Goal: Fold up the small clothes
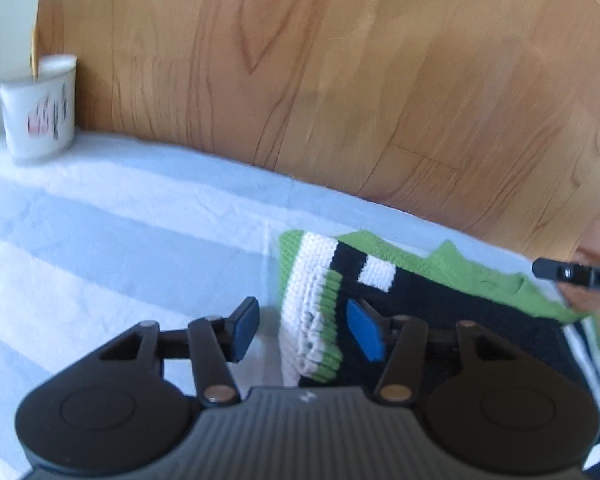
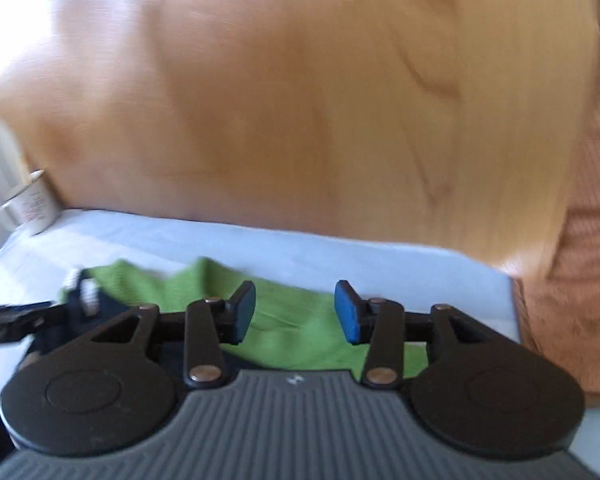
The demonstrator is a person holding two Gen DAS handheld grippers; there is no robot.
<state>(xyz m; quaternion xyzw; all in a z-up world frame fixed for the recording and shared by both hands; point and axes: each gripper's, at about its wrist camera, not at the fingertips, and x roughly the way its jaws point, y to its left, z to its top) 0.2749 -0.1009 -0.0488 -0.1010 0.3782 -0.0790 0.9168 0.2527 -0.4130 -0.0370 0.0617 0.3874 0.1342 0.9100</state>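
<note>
On the blue-white striped cloth [image 1: 100, 216] lies a folded knit garment [image 1: 412, 300], green, black, white blocks, ribbed edge stacked left. Left gripper [image 1: 304, 330] open over that edge; right gripper [image 2: 296, 314] open above green part. Mug [image 1: 40, 108] far left.

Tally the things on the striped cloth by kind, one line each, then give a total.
Knitted garment, green, black and white: 1
Mug, white with a printed pattern: 1
Claws over the cloth, left claw and right claw: 2
Total: 4
</note>
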